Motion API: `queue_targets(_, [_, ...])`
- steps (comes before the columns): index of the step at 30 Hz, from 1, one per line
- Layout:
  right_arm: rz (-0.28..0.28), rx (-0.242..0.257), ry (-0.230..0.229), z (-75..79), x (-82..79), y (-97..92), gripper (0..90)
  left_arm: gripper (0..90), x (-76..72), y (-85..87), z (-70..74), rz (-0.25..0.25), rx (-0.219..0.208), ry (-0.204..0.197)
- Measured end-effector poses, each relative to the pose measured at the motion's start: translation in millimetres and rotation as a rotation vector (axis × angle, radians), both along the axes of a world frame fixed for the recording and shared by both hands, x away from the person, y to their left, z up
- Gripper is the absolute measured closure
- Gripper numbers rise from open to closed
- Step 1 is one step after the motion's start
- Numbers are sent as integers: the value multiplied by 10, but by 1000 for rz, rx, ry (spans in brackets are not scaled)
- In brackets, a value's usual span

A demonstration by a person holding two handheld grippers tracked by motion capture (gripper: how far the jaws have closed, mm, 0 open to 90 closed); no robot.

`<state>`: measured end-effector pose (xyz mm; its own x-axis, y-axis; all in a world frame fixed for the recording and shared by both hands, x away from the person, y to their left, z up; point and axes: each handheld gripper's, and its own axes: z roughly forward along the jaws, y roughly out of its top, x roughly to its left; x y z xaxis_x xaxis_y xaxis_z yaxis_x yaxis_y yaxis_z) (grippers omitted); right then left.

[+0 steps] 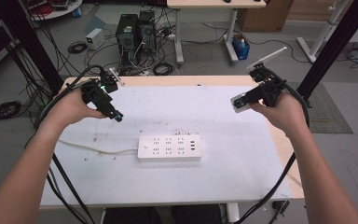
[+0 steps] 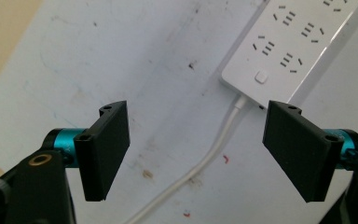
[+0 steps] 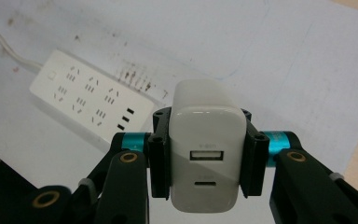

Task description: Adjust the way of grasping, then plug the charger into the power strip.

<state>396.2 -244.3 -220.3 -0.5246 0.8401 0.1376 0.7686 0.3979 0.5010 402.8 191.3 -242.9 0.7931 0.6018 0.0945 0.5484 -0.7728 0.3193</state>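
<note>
My right gripper (image 3: pixel 207 161) clamps its jaws on the white charger (image 3: pixel 206 154) above the surface (image 1: pixel 242 154); my left gripper (image 2: pixel 196 149) gapes wide near the power strip (image 1: pixel 169 148).

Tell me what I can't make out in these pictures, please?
- The charger's prongs: right gripper view, hidden behind its own body, which the right hand-held gripper clamps.
- Small print above its USB port: right gripper view, too small to read.
- Where the power strip's cord ends: high view, hidden under the left forearm.
- The strip's far end: left gripper view, cut off by the top edge.
</note>
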Motion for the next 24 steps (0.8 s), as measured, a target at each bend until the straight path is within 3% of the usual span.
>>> queue_targets(3, [36, -43, 2, 19, 2, 70, 621, 231, 10, 30, -13, 16, 4, 20])
queue_targets(7, [53, -102, 2, 32, 7, 132, 621, 231, 3, 54, -5, 19, -2, 11])
queue_targets(16, [87, -123, 1, 44, 8, 201, 621, 231, -35, 52, 26, 14, -7, 0])
queue_targets(24, [159, -161, 0, 16, 68, 389, 621, 231, -52, 47, 18, 10, -7, 2])
